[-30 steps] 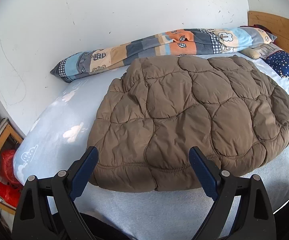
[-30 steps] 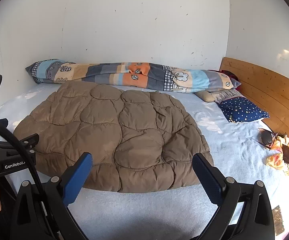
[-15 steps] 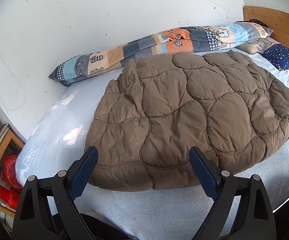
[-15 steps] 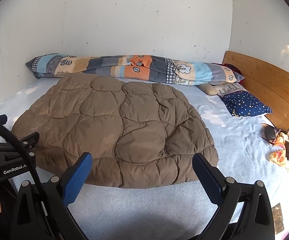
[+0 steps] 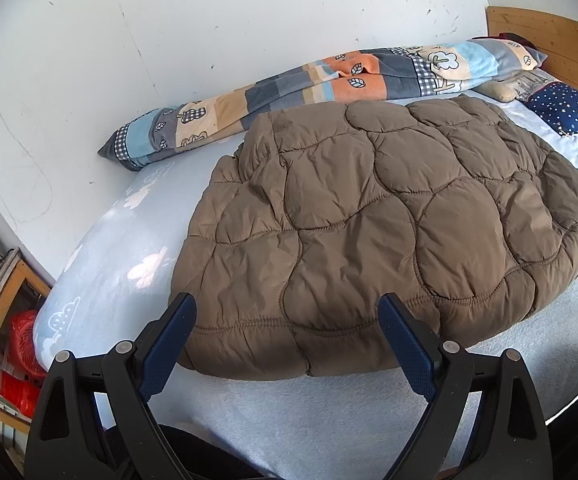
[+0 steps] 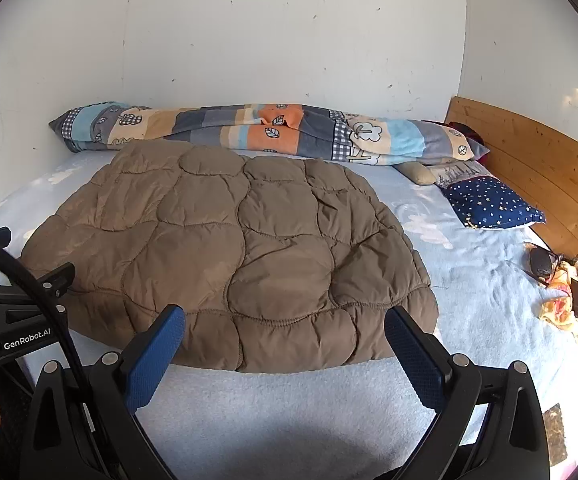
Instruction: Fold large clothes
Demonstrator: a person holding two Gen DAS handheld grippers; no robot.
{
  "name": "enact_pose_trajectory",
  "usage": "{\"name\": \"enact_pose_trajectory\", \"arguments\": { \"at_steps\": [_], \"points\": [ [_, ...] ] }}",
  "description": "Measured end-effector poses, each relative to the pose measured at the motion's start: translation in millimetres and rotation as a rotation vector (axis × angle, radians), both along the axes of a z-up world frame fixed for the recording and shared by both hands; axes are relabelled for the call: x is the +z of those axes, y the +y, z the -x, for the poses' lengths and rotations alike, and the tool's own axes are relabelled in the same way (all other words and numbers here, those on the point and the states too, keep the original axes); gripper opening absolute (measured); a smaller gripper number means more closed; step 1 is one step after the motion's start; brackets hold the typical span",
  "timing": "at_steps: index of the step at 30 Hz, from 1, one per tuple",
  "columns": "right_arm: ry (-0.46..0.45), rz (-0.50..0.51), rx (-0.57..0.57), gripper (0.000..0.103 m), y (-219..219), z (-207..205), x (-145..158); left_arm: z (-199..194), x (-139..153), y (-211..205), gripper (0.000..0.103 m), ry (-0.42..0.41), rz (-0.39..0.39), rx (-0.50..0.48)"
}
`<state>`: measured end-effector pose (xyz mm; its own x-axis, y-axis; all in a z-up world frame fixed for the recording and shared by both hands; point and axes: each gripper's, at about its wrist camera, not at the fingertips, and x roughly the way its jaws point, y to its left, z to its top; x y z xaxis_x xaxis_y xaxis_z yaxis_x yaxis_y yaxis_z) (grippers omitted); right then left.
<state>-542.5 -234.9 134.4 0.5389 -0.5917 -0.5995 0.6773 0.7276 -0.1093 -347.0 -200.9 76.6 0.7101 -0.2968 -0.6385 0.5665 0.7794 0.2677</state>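
A large brown quilted puffer coat [image 5: 369, 232] lies spread flat on the light blue bed [image 5: 329, 408]; it also shows in the right wrist view [image 6: 229, 256]. My left gripper [image 5: 289, 328] is open and empty, hovering just before the coat's near hem. My right gripper [image 6: 285, 340] is open and empty, also just before the near hem, toward the coat's right part. The left gripper's body [image 6: 13, 320] shows at the left edge of the right wrist view.
A rolled patchwork blanket [image 6: 269, 132] lies along the white wall behind the coat. A navy starred pillow [image 6: 489, 204] and a wooden headboard [image 6: 537, 172] are at the right. Sunglasses, a phone and yellow cloth [image 6: 569, 296] lie at the far right. Red items [image 5: 21, 360] sit beside the bed.
Both grippers have moved slightly closer to the coat's near hem and tilted a little downward. The coat has not moved. Both jaws stay open.
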Motion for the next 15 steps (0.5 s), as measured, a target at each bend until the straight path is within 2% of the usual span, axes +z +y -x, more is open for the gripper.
{"name": "enact_pose_trajectory", "arguments": {
  "at_steps": [15],
  "points": [
    [0.006, -0.001, 0.002, 0.102, -1.8, 0.3, -0.9, -3.3, -1.2, 0.7, 0.092, 0.017, -0.002, 0.0]
  ]
}}
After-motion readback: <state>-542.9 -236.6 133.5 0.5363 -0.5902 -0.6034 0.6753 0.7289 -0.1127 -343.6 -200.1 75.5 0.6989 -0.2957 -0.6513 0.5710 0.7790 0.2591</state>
